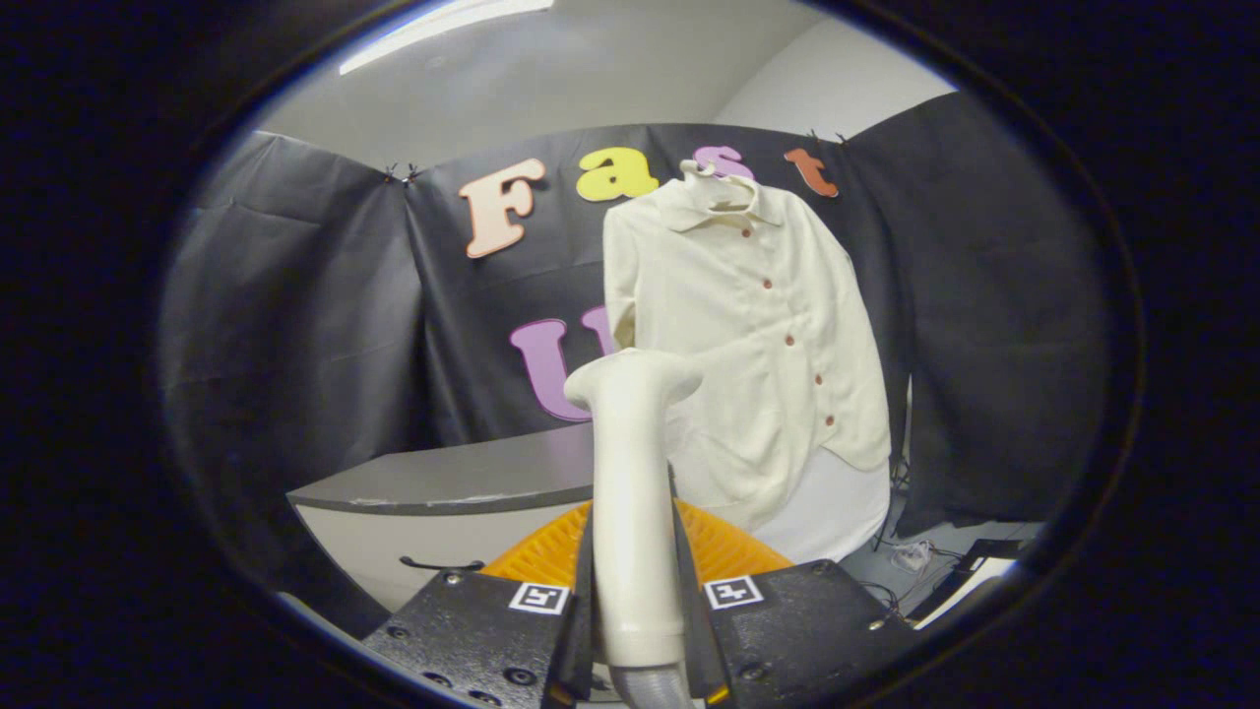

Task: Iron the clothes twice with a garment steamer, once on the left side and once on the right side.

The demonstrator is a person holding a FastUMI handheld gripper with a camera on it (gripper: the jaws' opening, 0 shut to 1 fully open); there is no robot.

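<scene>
A cream button-up shirt (758, 335) with small red buttons hangs on a hanger against the booth's black wall, well beyond the fingers. My gripper (635, 591) is shut on the white garment steamer (635, 473), both fingers pressing its handle from either side. The steamer stands upright between the fingers, its flared head at the top overlapping the shirt's lower left part in the picture. How far the head is from the cloth cannot be told. A grey hose leaves the handle's lower end.
A grey-topped table (463, 478) stands ahead to the left, below the shirt. An orange ribbed object (551, 551) lies just beyond the fingers. Cables and a dark flat item (970, 561) lie on the floor to the right.
</scene>
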